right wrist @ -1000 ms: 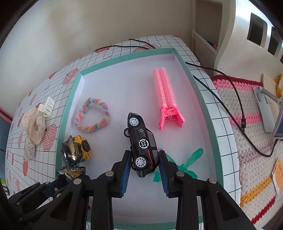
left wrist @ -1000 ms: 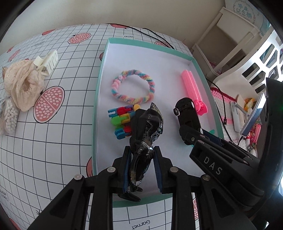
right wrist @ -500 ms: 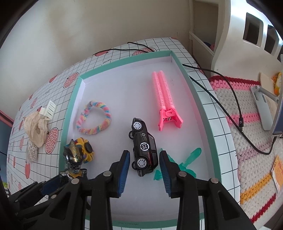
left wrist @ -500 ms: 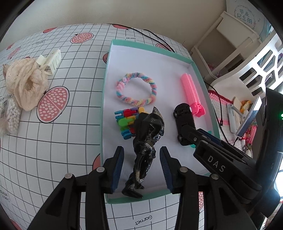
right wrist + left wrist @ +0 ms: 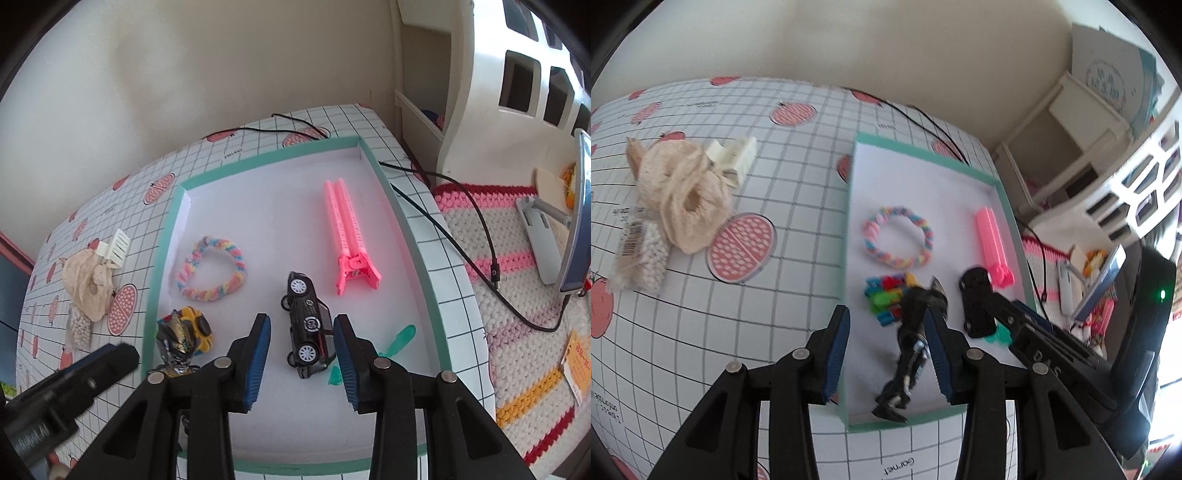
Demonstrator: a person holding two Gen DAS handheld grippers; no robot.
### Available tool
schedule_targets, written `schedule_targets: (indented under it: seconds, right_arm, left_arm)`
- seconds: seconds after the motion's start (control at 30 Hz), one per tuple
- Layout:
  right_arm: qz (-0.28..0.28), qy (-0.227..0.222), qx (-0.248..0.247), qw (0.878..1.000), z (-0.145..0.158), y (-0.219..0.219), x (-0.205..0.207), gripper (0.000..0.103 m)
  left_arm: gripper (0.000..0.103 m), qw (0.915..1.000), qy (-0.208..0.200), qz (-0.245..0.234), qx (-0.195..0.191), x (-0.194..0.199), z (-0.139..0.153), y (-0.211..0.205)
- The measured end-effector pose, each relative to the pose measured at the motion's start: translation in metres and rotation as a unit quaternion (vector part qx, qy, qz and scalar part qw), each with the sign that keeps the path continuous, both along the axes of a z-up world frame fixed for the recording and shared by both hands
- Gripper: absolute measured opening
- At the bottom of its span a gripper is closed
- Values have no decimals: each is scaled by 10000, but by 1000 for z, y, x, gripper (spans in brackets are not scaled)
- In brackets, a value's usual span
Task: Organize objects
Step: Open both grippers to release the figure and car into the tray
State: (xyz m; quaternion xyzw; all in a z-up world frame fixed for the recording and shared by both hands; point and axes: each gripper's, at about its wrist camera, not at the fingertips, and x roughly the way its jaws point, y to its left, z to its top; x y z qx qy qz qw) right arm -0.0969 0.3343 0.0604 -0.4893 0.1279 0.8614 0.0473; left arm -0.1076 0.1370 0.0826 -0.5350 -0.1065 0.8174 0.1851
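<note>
Lying on the left of the checked tablecloth (image 5: 783, 229) are a small bag of white beads (image 5: 646, 254), a cream lace scrunchie (image 5: 683, 195) and a white hair claw (image 5: 733, 157), all outside the tray and close together. To their right sits a shallow tray (image 5: 162, 254) with a green rim and white floor. Inside it, on the left, a pastel braided hair tie (image 5: 210, 269) lies flat toward the far side, with a cluster of coloured toy blocks (image 5: 884, 295) nearer. A dark action figure (image 5: 912, 339) lies just right of the blocks, feet toward the near rim. The left gripper (image 5: 888, 350) hangs above the tray's near left edge with both fingers spread wide and holding nothing; the figure lies close to its right finger, contact not determinable. A black toy car (image 5: 308, 332) rests on the tray floor near the middle. The right gripper (image 5: 301, 360) is likewise spread wide and empty, the car lying between its fingers without visible contact. A green plastic piece (image 5: 395, 343) lies just right of the car. A long pink hair clip (image 5: 347, 236) lies beyond it toward the far right.
</note>
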Motion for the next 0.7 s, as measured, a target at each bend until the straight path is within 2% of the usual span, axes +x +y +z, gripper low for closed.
schedule_targets:
  seconds: [0.1,0.17,0.3,0.4,0.47,0.63,0.7]
  right_arm:
    - [58,35,65,10000,0,-4,-2,39]
    - [55,46,111,9999,0,-6,-2,39]
    - [44,81,39,9999,-1,-8,-1,49]
    - [92,114,122,9998,0,-12,-2,55]
    - [80,149,87,9998,1,-12,-1,61]
    - [55,235,96,9997,3,-14,-1,74]
    - [45,252,107,9996,3,-14,-1,83]
  left_arm:
    - [43,9996,122,260,10,-6,2,-10]
    - [50,9989,185,427,-20,-10,2,-14]
    - [50,9966,286,749,-170,-16,-1,-29]
    - [52,9954,228,925,-133,-19,-4,-40]
    - [68,9945,247,1007,-157,-21,-4,-44]
    - [78,9927,298,1144,-229,-23,-6,-52]
    - [78,9920,291,1208,-243,-24,-8,-55]
